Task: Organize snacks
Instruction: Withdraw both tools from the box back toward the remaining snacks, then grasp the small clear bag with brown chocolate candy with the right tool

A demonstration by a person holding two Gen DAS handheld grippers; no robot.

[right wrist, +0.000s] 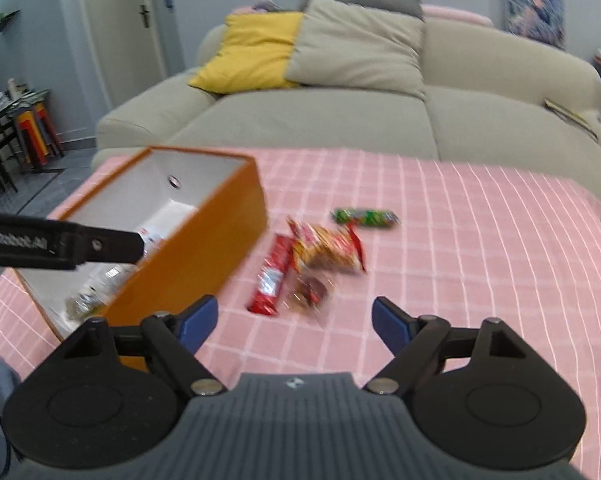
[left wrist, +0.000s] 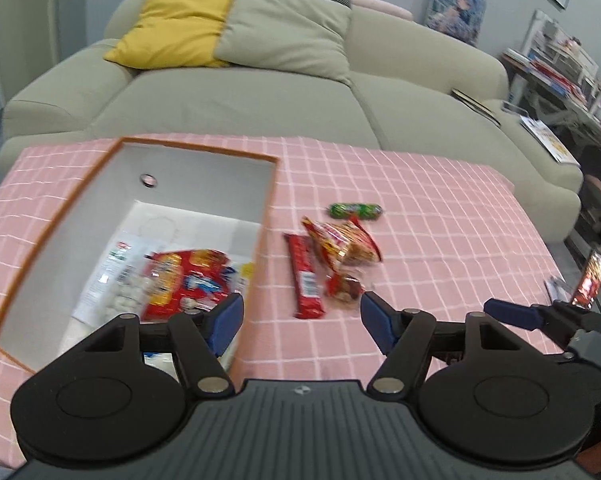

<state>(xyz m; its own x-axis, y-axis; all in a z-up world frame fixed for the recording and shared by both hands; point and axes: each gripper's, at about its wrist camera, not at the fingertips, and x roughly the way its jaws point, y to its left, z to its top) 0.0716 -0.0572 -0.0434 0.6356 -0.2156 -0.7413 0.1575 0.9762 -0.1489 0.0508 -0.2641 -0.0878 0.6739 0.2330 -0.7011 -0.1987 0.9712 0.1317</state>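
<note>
Working from the pink checked tablecloth (right wrist: 460, 240), the orange box (right wrist: 204, 248) stands at its left, already holding several packets. Four snacks lie just right of it: yellow-red bag (right wrist: 328, 248), red bar (right wrist: 270, 280), green roll (right wrist: 364, 218), small clear-wrapped sweet (right wrist: 310, 292). Both the left gripper (left wrist: 300, 320) and the right gripper (right wrist: 294, 322) hover empty, fingers wide apart. Recommend taking the red bar across its narrow width, clear of the bag that appears to touch it.
</note>
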